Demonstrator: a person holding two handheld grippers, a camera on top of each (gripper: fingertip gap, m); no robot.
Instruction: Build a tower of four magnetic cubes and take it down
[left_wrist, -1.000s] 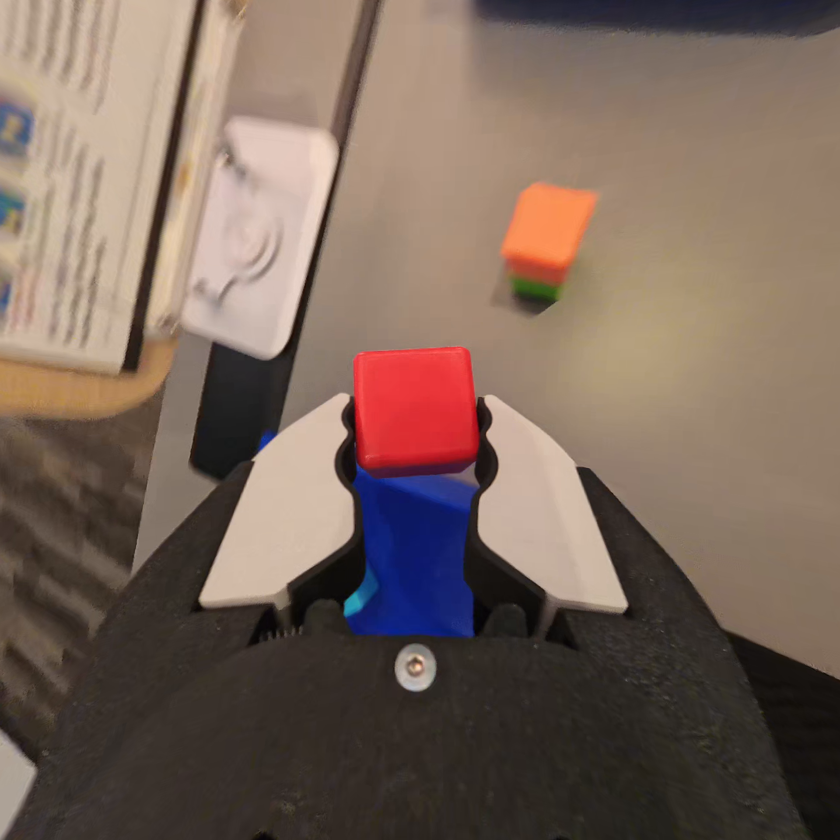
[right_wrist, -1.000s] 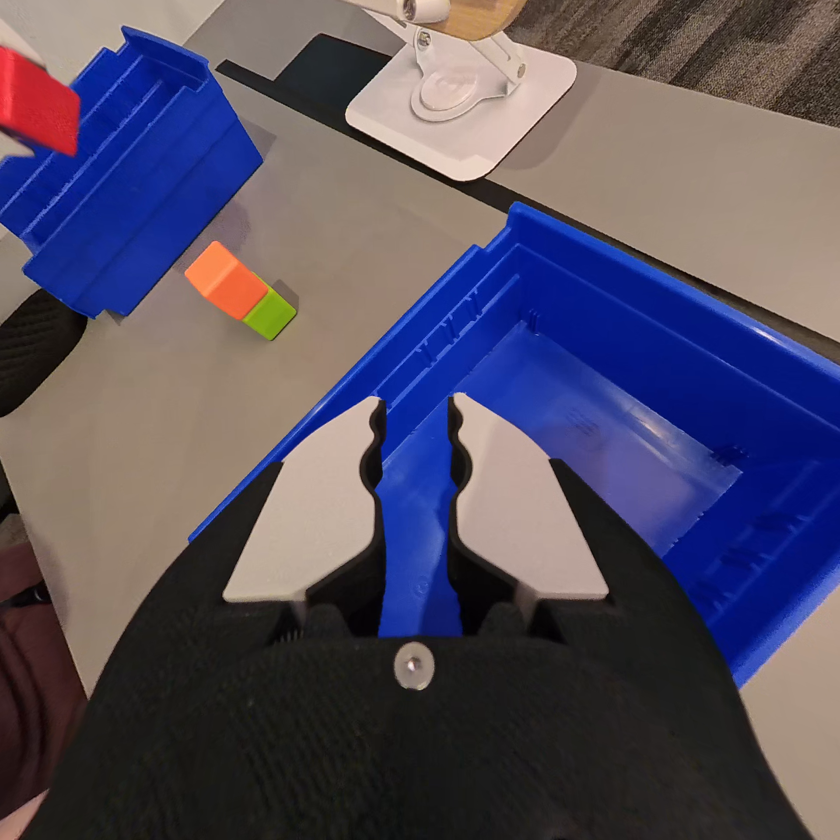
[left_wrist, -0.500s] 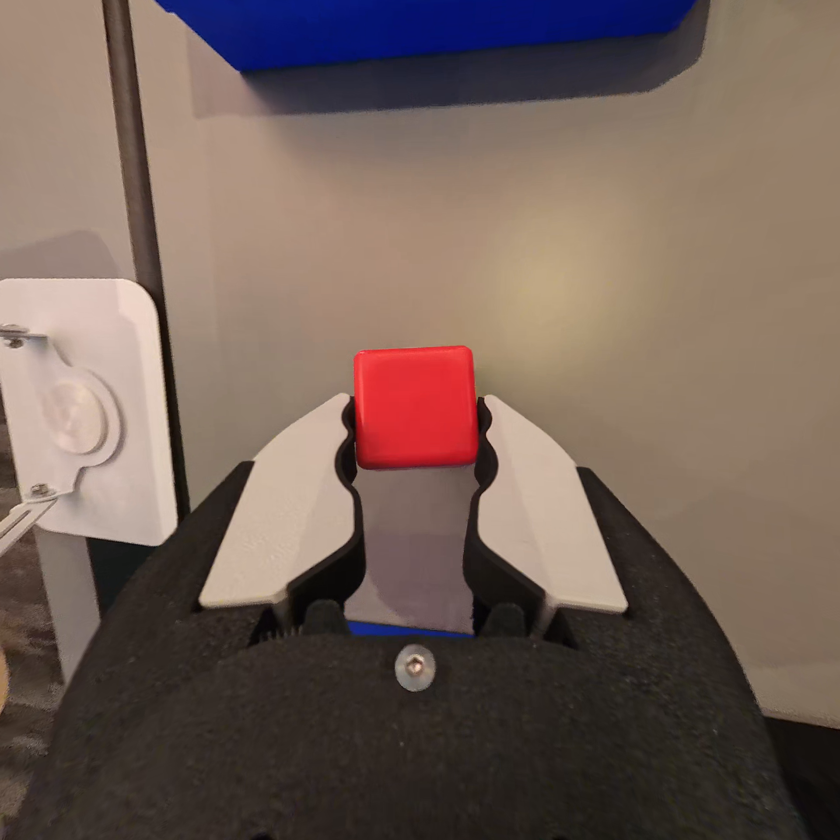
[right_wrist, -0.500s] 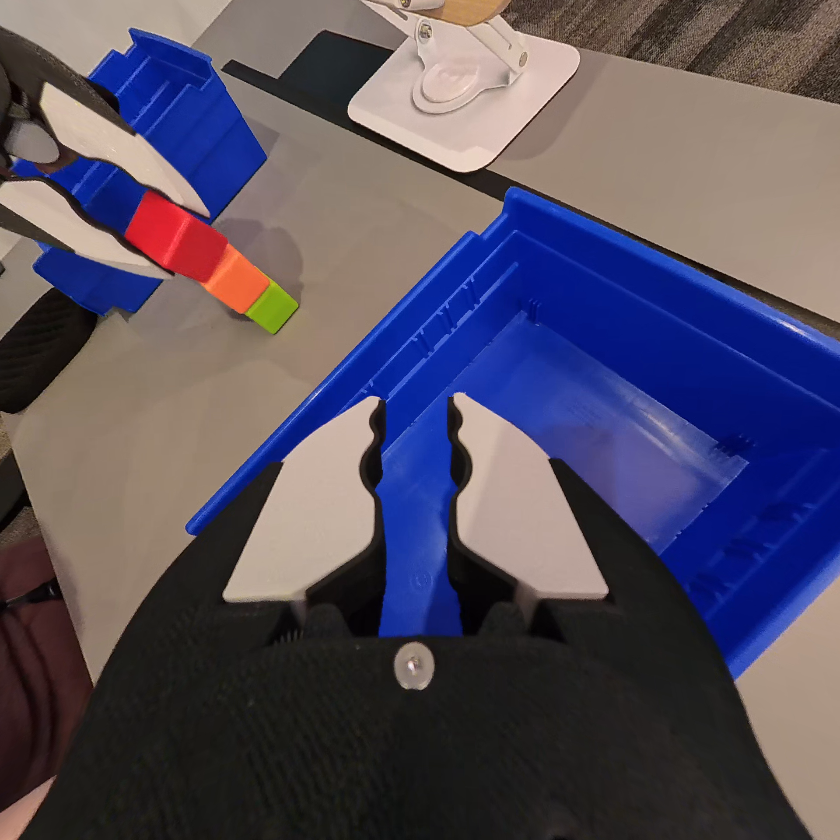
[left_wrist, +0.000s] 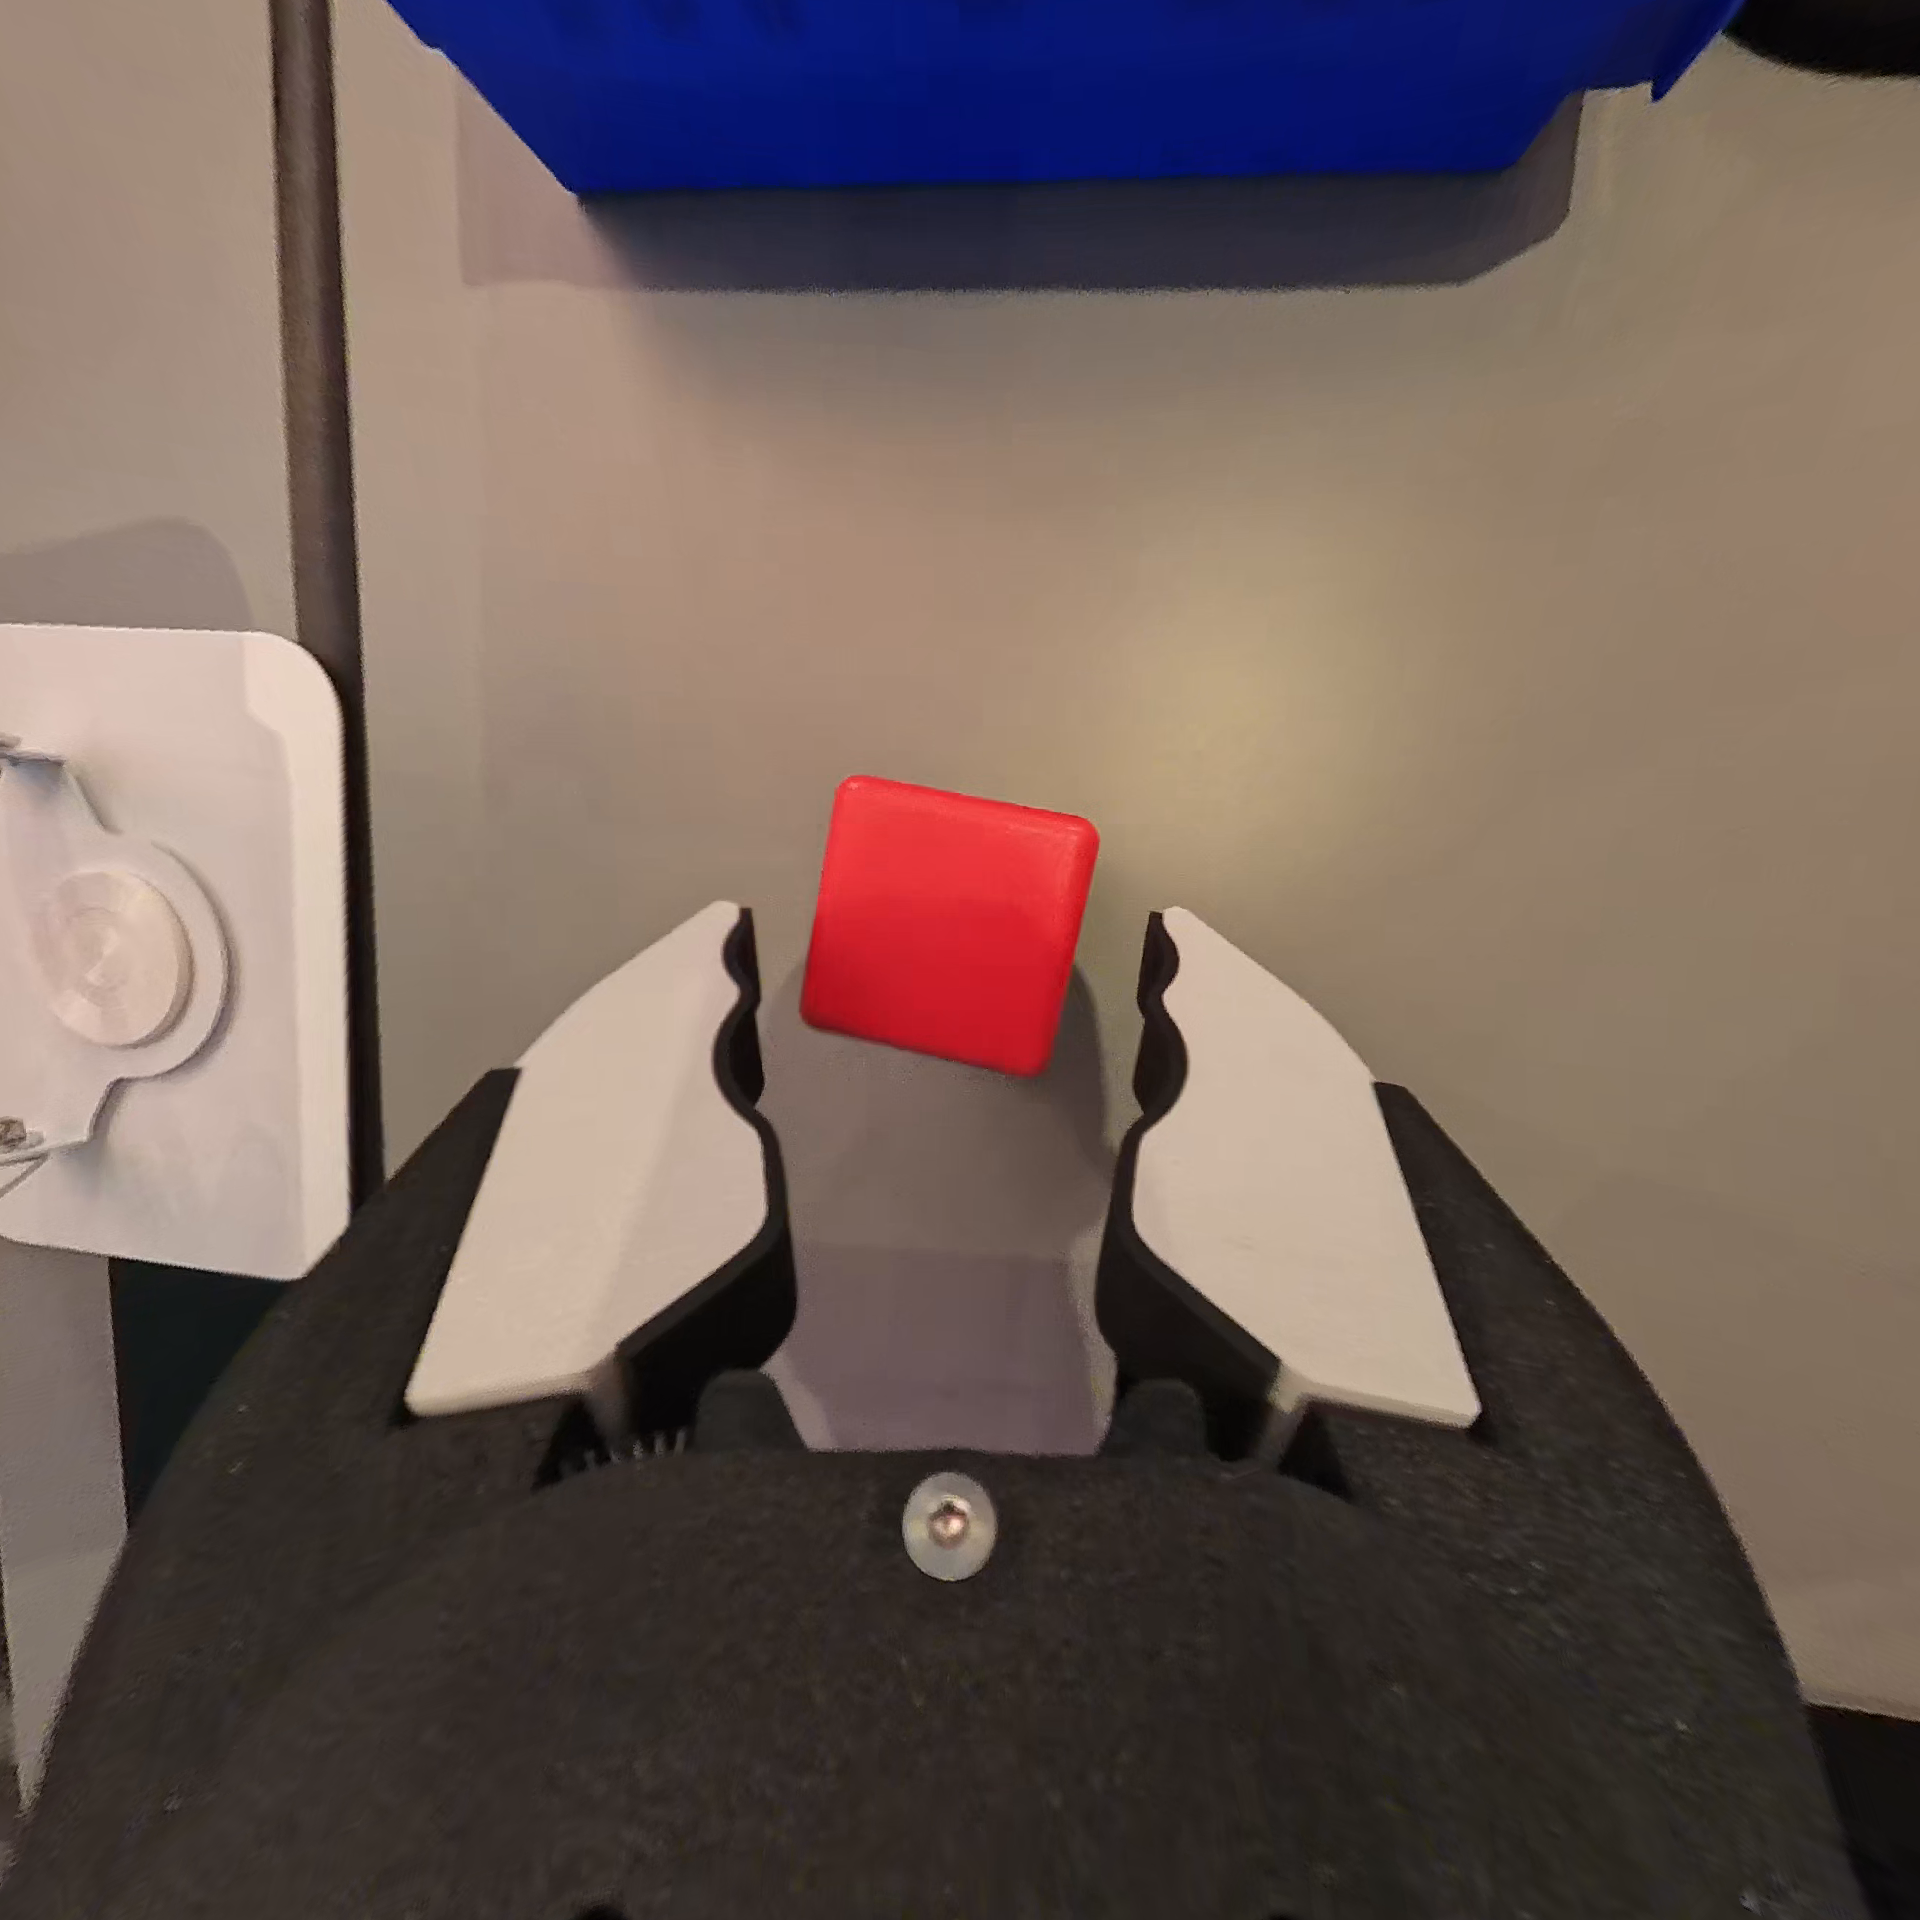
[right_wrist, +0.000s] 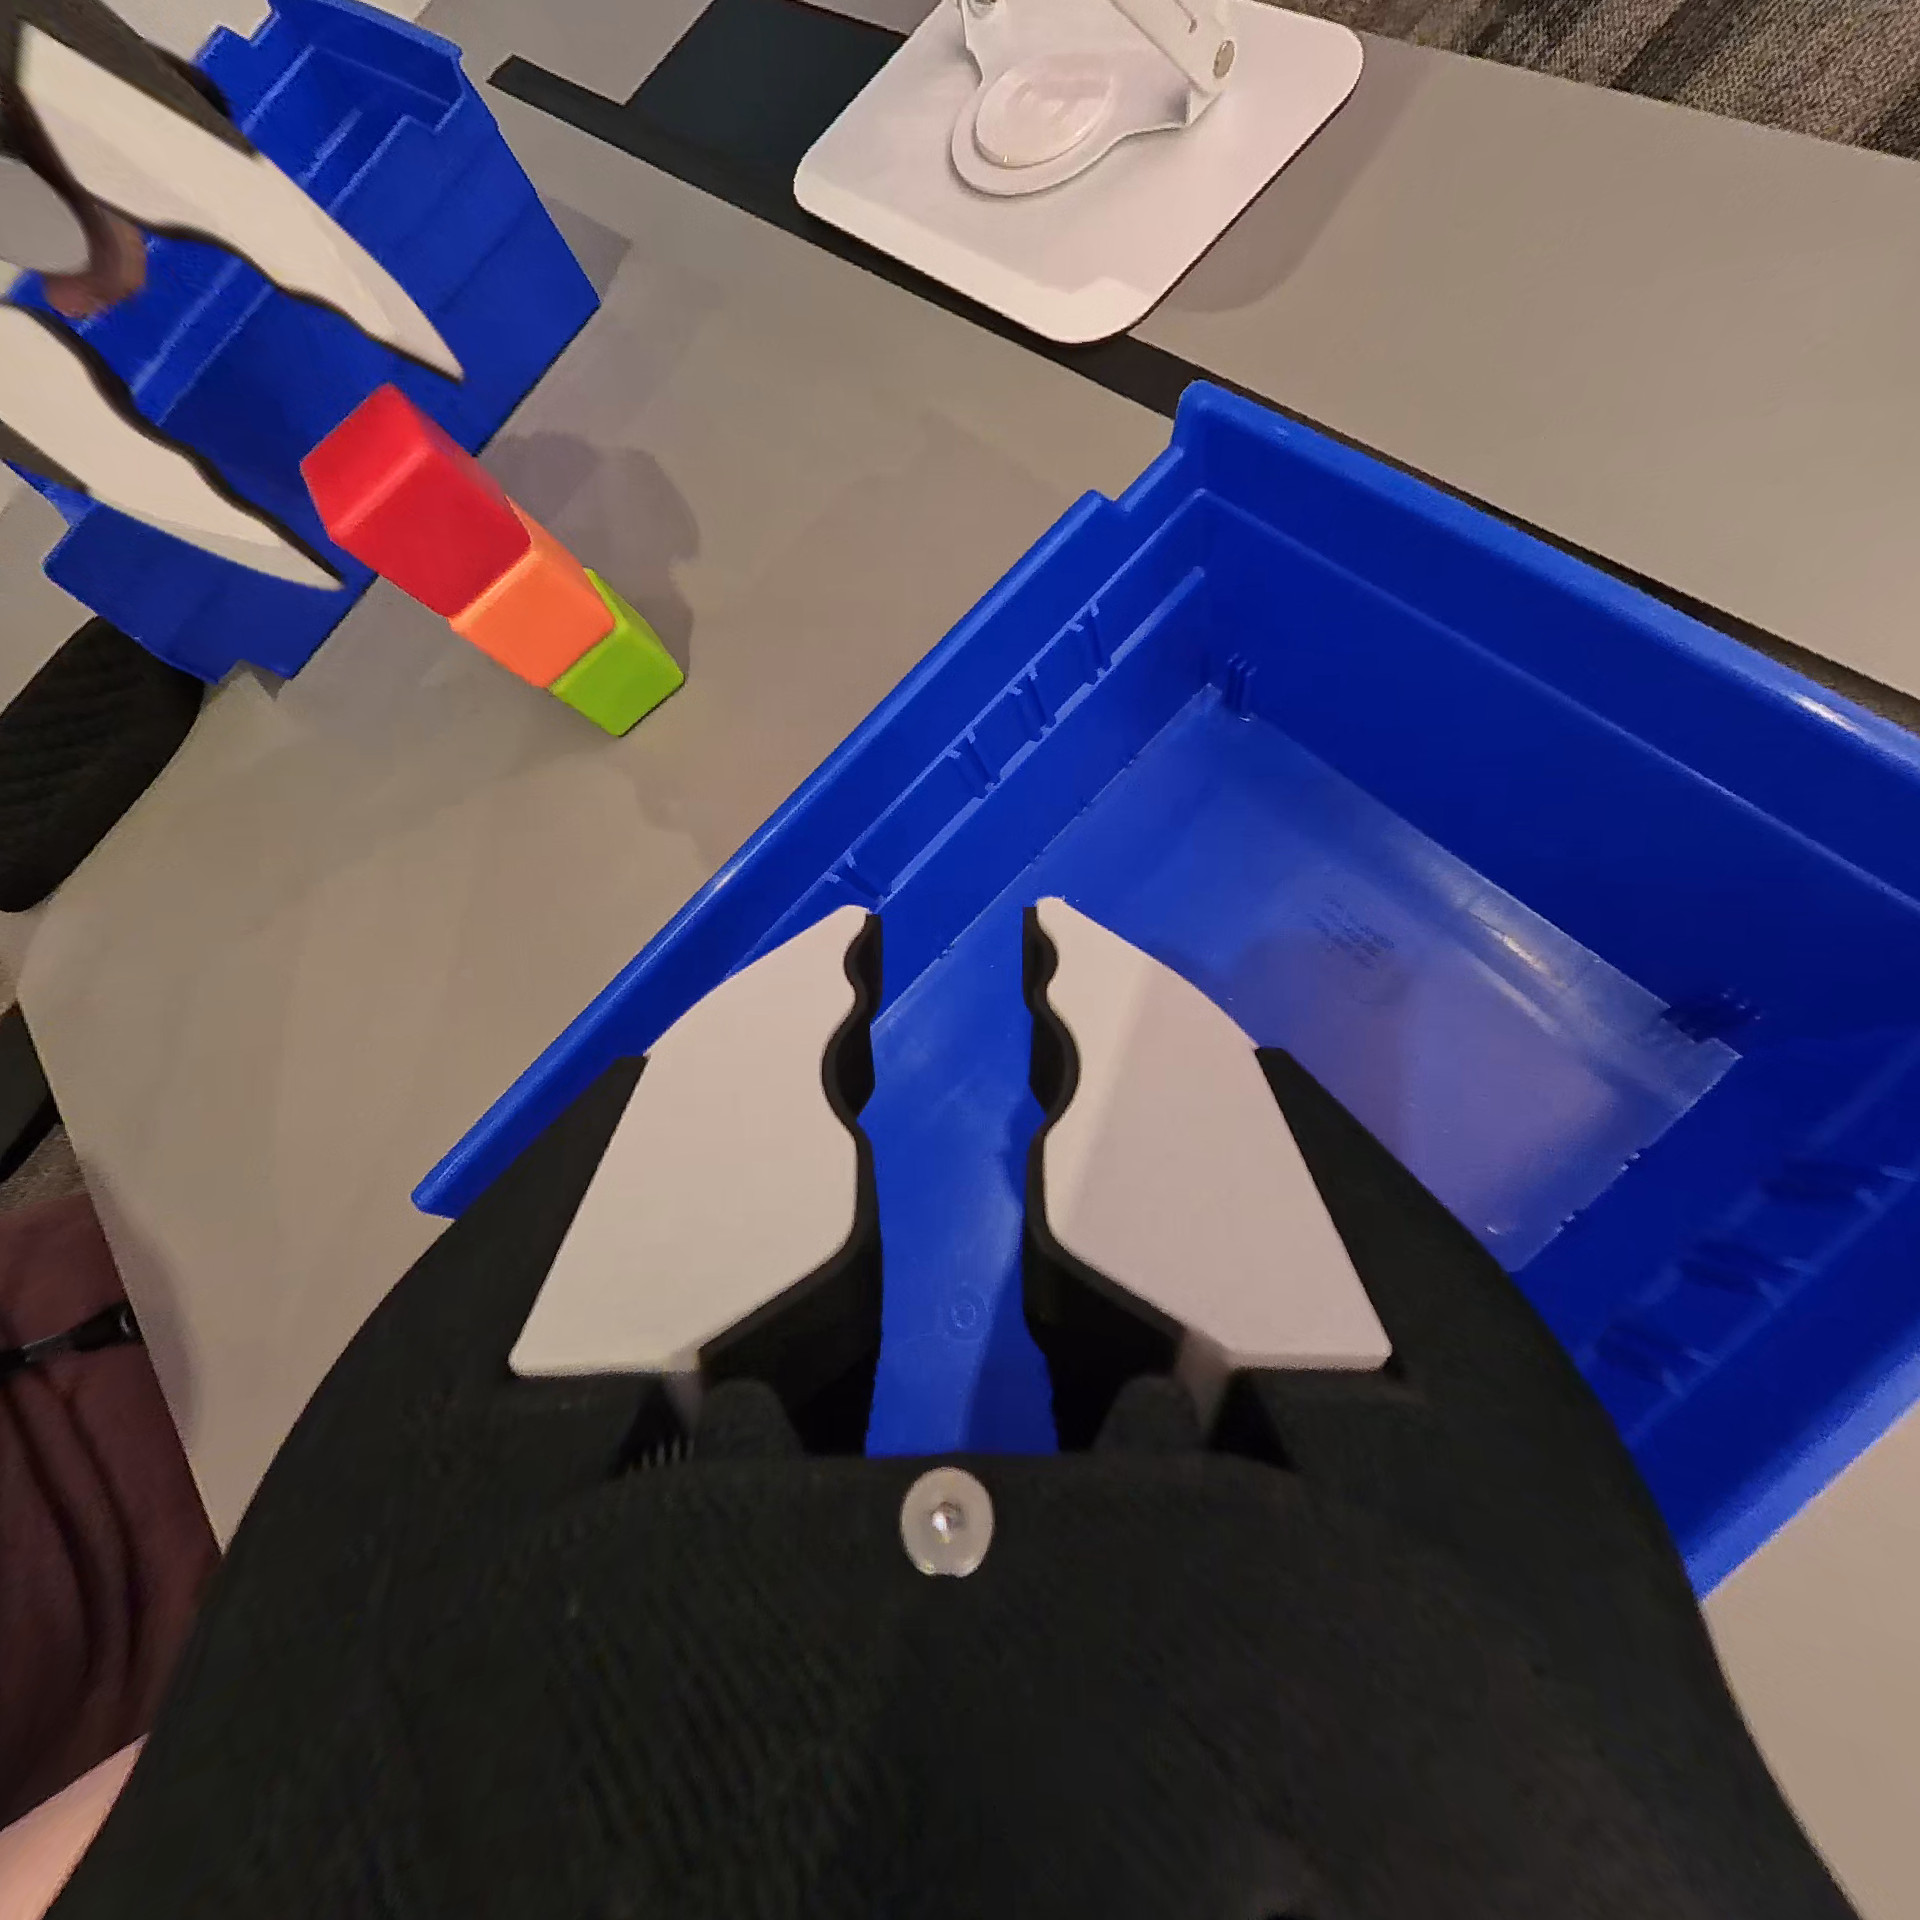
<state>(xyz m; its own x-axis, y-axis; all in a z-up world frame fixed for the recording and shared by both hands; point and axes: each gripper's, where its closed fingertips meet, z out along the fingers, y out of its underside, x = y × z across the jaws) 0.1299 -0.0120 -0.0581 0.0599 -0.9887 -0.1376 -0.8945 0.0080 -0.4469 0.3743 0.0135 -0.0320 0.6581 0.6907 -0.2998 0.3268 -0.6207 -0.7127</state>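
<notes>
A red cube (right_wrist: 416, 499) sits on top of an orange cube (right_wrist: 535, 623), which sits on a green cube (right_wrist: 623, 675), forming a tower on the grey table. My left gripper (right_wrist: 398, 478) is open, with one finger on each side of the red cube and not touching it. In the left wrist view the red cube (left_wrist: 951, 925) lies slightly turned between the open fingertips of the left gripper (left_wrist: 945, 920) and hides the cubes below. My right gripper (right_wrist: 953, 914) is nearly shut with a narrow gap. It is empty and hovers over the large blue bin (right_wrist: 1351, 582).
A smaller blue bin (right_wrist: 447, 208) stands behind the tower. The large bin's edge shows at the top of the left wrist view (left_wrist: 1039, 94). A white stand base (right_wrist: 1081, 156) sits at the back, also seen at left (left_wrist: 156, 935). A person's sleeve (right_wrist: 62, 1455) is at lower left. Tip to tip, the grippers are about 25 cm apart.
My left gripper brought the red cube over, set it on the orange cube and opened. The red cube stays on the tower. The right gripper has barely moved.
</notes>
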